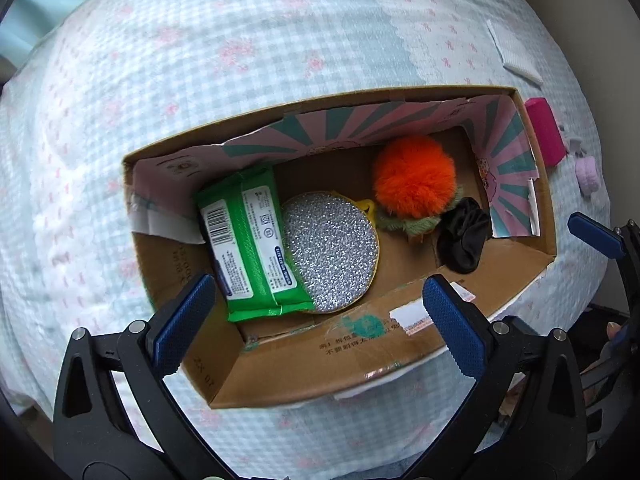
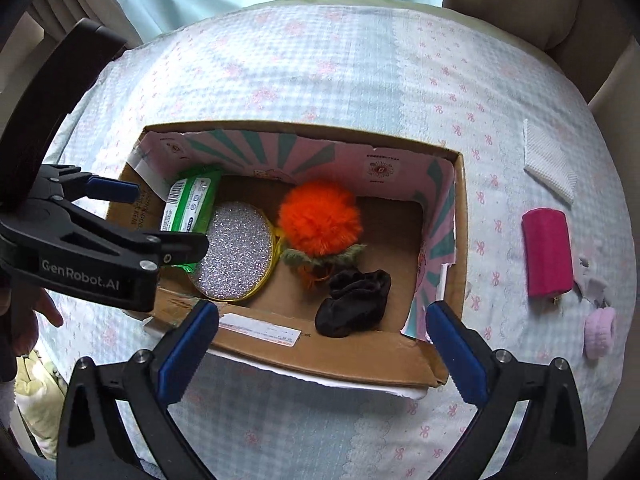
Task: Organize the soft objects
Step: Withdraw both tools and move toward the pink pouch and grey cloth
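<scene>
An open cardboard box point(image 1: 400, 344) point(image 2: 352, 356) lies on a bed. Inside it are a green wipes pack point(image 1: 248, 240) point(image 2: 192, 200), a glittery silver round pouch point(image 1: 332, 252) point(image 2: 236, 248), an orange fluffy pompom toy point(image 1: 414, 176) point(image 2: 320, 216) and a black sock point(image 1: 464, 240) point(image 2: 354, 304). My left gripper point(image 1: 316, 324) point(image 2: 160, 216) is open and empty above the box's near left part. My right gripper point(image 2: 320, 344) is open and empty above the box's near wall. Its fingers point(image 1: 596, 236) show at the right edge of the left wrist view.
A magenta roll point(image 2: 548, 252) point(image 1: 546, 132), a lilac fuzzy scrunchie point(image 2: 600, 332) point(image 1: 586, 176) and a white cloth point(image 2: 550, 160) point(image 1: 516, 54) lie on the checked bedspread point(image 2: 320, 72) right of the box. Curtains and chair-like furniture stand beyond the bed.
</scene>
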Demonstrator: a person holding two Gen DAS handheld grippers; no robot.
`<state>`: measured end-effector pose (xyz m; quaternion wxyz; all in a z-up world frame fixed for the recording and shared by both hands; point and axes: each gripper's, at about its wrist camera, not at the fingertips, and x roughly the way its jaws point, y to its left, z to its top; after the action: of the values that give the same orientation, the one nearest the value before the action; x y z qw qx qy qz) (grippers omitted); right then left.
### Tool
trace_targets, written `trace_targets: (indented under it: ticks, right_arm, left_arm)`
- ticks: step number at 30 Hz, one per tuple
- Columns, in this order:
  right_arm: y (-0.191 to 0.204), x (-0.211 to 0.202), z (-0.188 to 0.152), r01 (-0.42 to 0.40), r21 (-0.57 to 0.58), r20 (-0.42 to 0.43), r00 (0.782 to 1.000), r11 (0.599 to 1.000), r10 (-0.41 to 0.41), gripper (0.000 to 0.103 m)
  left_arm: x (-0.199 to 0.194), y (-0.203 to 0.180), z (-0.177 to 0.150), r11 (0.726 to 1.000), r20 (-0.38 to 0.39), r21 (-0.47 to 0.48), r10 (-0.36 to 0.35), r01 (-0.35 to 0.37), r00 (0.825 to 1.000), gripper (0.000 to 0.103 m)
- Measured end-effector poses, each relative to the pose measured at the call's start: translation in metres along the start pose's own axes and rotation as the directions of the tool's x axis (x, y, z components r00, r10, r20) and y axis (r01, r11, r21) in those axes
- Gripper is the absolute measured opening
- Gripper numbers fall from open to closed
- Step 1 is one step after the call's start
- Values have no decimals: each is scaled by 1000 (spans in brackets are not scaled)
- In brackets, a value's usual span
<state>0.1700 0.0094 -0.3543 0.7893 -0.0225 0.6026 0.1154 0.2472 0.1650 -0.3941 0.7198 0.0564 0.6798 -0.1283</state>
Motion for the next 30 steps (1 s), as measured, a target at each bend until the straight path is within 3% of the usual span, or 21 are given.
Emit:
trace_targets:
  ticks: [8, 13, 18, 22, 24, 30]
  right_arm:
    - [14, -58, -7, 20, -15, 76, 997, 1000, -19, 103]
    - [14, -108, -13, 34, 25, 91, 995, 999, -36, 103]
    - [1, -168, -26, 71, 96, 159, 984, 993, -85, 103]
    - [-20, -202, -35, 91, 146, 175, 978, 985, -116, 103]
    - [-35, -214, -38, 128, 176, 174, 972, 976, -159, 103]
    - [-102, -247, -53, 117, 279, 217, 959, 953, -182, 103]
  left_arm:
    - [-67, 7, -42, 994, 96, -100, 40, -30, 995, 103]
    - [-114, 4, -70, 982, 117, -182, 63, -41, 991, 103]
    - [-167, 0, -101, 960, 200, -277, 81, -22, 976, 103]
    - [-193, -23, -99, 964, 269, -256, 136, -65, 954, 103]
    - [-204, -35, -95, 964, 299, -260, 129, -50, 945, 103]
    - [-222, -89, -78, 964, 346, -258, 147, -57, 927, 103]
